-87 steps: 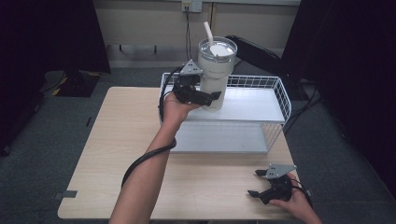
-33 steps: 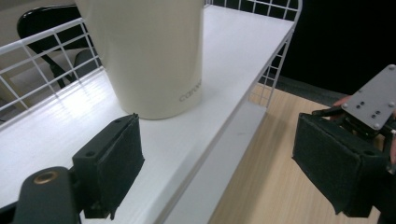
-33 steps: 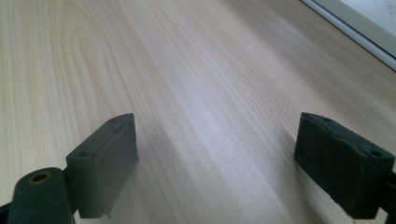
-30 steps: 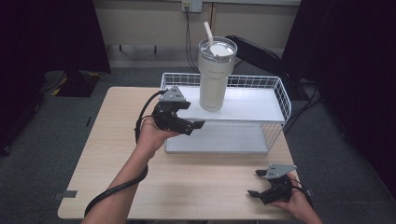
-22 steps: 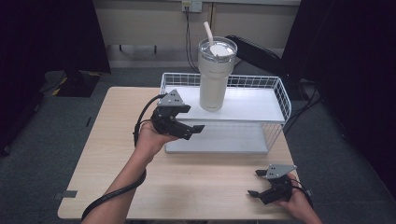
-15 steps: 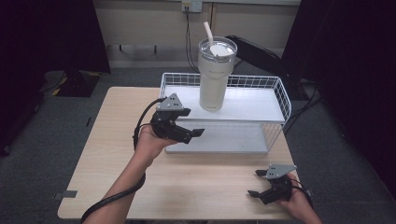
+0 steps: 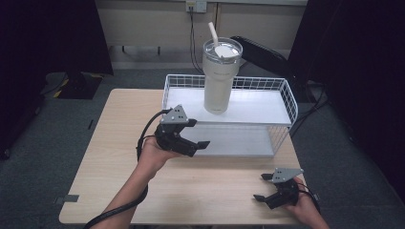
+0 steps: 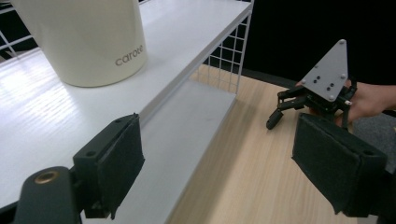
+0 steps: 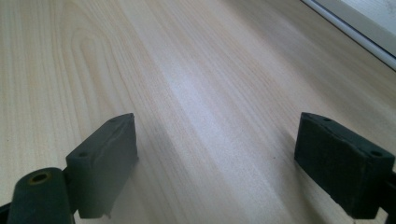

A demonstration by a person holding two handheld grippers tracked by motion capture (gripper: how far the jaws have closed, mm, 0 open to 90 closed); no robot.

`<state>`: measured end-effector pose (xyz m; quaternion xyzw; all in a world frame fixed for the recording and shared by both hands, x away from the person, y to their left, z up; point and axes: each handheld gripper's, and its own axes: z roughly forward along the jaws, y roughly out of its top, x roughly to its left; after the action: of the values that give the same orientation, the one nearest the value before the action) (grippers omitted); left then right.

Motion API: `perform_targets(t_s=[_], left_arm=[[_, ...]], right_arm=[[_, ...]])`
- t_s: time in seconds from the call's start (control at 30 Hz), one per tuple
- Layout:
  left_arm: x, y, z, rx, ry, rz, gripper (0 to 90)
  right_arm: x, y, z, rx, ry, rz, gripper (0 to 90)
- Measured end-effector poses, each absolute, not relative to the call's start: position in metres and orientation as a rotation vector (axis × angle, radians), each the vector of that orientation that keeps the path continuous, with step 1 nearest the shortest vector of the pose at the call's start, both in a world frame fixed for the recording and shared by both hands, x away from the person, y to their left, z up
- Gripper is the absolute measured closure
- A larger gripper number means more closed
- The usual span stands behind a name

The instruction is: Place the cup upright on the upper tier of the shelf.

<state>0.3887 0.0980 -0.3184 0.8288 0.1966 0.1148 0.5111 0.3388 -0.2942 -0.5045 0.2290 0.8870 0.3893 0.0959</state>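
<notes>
tumbler [image 7: 220,76]: tall cream cup w/ clear lid [image 7: 222,49] & white straw [image 7: 213,34] leaning left; narrowing toward its base; "carote" printed low on the wall in the left gripper view
tumbler spot: standing upright on the top shelf [image 7: 258,102] of a white wire rack [image 7: 285,90], left of centre, toward the back; rack sitting at the far side of the wood table [image 7: 110,157]
cut off: left gripper view is catching just the tumbler's bottom part [image 8: 84,37], top edge cropping the rest
hard to tell: cup contents not readable thru the lid; lower shelf [image 7: 239,143] partly shaded under the top one
left gripper [image 7: 199,133]: hanging in front of the rack's left front corner, clear of the tumbler, pointing right along the rack front; grey plate facing up
left jaws: standing wide apart [image 8: 219,158], nothing between the pads, shelf edge running behind the gap
left hand [image 7: 153,155]: gripping from below, forearm coming in diagonally from the bottom edge, cable looping by the wrist
right gripper [image 7: 260,187]: lying low at the table's near right corner, well apart from the rack, pointing left
right jaws: standing apart [image 9: 217,163], bare wood showing between the pads
right hand [image 7: 305,210]: resting at the table edge, partly cropped by the frame bottom
</notes>
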Motion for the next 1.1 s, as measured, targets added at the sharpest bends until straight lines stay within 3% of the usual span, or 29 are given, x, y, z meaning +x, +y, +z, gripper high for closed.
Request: perform_targets(t_s=[1.1], left_arm=[[0.363, 0.135, -0.396, 1.991, 0.549, 0.164, 15.8]], right_arm=[[0.339, -0.294, -0.505, 0.679, 2.628, 1.153, 12.6]])
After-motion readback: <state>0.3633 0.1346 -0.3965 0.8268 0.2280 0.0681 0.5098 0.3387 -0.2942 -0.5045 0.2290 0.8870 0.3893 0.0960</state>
